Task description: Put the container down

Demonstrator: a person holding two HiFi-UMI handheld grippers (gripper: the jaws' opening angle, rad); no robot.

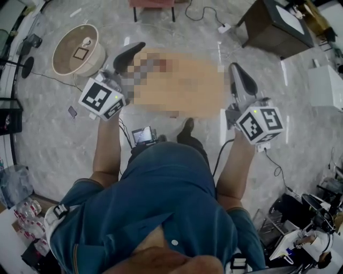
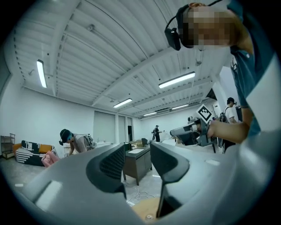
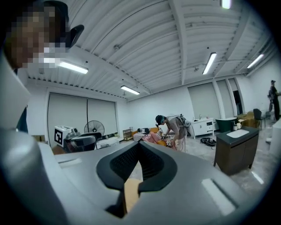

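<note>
No container shows in either gripper, and I cannot pick one out with certainty in any view. My left gripper [image 1: 140, 47] [image 2: 137, 147] is raised at chest height and points out into the room. Its jaws stand a narrow gap apart with nothing between them. My right gripper [image 1: 234, 67] [image 3: 138, 144] is held level with it, its tips touching and empty. Each gripper shows in the other's view: the right gripper [image 2: 189, 132] and the left gripper [image 3: 81, 141]. A tan surface [image 2: 145, 211] [image 3: 131, 193] lies below the jaws.
A round beige tub-like thing [image 1: 79, 49] stands on the marble floor at the far left. A dark cabinet [image 1: 278, 24] [image 2: 137, 160] [image 3: 237, 147] stands ahead on the right. Cables [image 1: 206, 13] trail across the floor. Another person [image 2: 74, 141] [image 3: 173, 127] bends over further off.
</note>
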